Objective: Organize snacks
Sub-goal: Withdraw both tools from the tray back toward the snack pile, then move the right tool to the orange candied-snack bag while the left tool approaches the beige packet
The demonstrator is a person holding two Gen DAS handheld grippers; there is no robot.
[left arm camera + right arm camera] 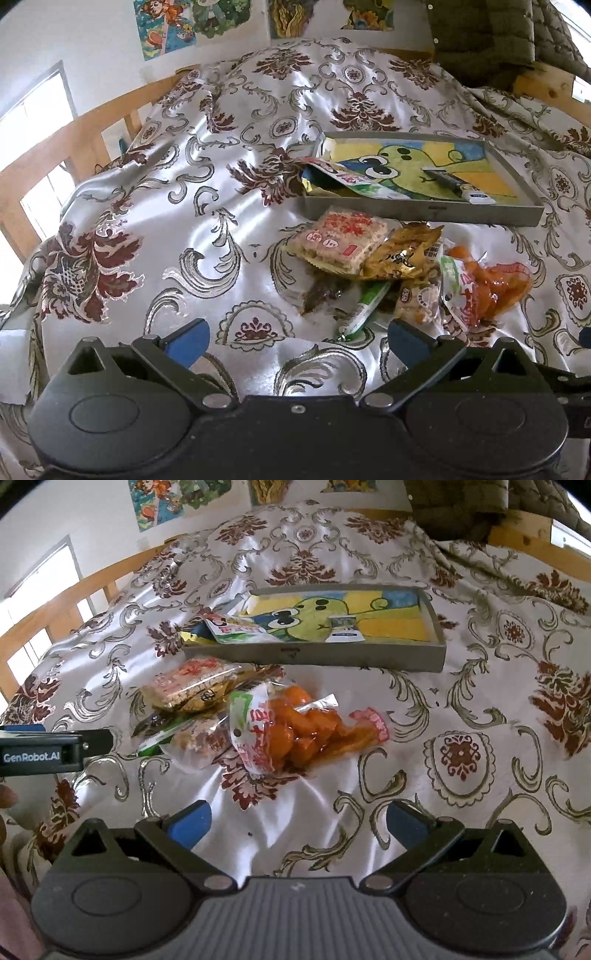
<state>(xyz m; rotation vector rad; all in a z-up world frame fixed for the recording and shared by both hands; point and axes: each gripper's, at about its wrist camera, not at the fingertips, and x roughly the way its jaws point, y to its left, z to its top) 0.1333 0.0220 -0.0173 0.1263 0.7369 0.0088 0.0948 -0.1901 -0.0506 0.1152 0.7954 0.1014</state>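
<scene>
Both tongs, left (297, 343) and right (298, 825), gape empty above bare cloth (461, 701). Snacks (258, 720) crowd the tray's (314, 659) near wall. Only the right view shows the left tongs' side.

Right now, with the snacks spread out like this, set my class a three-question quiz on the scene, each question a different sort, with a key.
1. True or false: the grey tray already holds some packets.
2. Multiple choice: the orange snack bag lies (A) in the tray, (B) on the patterned cloth, (C) between the fingers of a gripper.
3. Fill in: both the left gripper and the right gripper are ____.

Key: 1 true; 2 B; 3 open.
</scene>
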